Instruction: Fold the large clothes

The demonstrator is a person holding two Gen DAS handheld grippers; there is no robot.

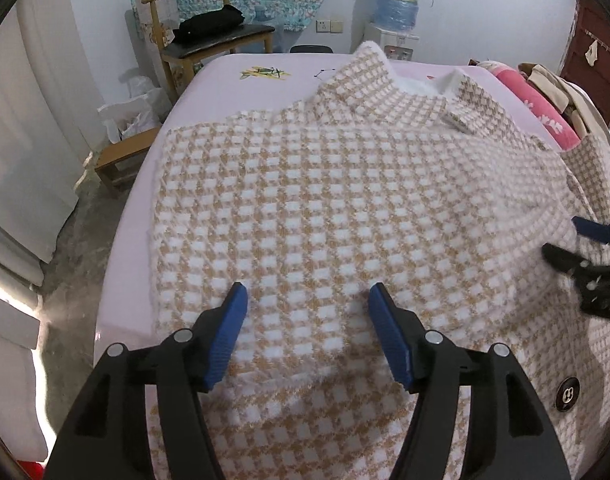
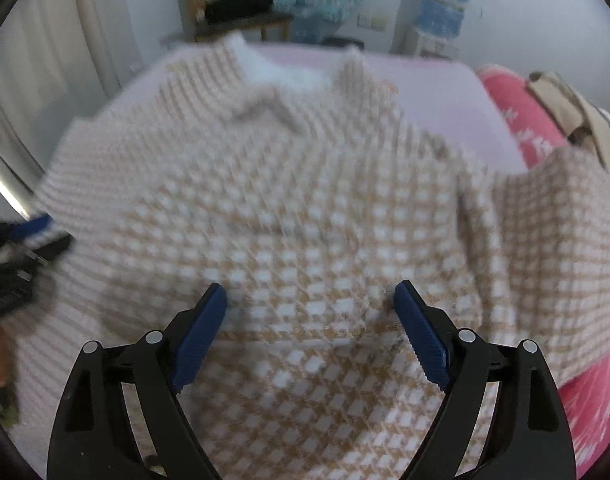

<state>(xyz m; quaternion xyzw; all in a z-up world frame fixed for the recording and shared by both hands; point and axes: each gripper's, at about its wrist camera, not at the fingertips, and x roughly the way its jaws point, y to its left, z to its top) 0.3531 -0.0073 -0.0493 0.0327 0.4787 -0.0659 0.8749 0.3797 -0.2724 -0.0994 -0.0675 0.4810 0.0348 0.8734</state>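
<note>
The left hand-held gripper (image 1: pixel 307 294) hangs over the checked coat (image 1: pixel 325 200) with its blue pads (image 1: pixel 229 332) set apart and nothing clamped between them; only the cloth lies below the gap. The right hand-held gripper (image 2: pixel 309 294) stands wider still, its pads (image 2: pixel 421 340) also bare of any grip, above the same coat (image 2: pixel 305 200). Both point steeply down at the fabric.

The coat, beige and white houndstooth with a white fleecy lining at the collar (image 1: pixel 421 84), lies spread across a pale pink table (image 1: pixel 233 92), its right side draped over the edge. A dark button (image 1: pixel 567 394) shows near the hem. In the left wrist view the right gripper appears at the right edge, just above the cloth.

Beyond the table stand a wooden chair (image 1: pixel 209 40) with a black bag on it, a water dispenser (image 1: pixel 397 4), and a pink blanket (image 1: pixel 541 112) with clothes heaped to the right.
</note>
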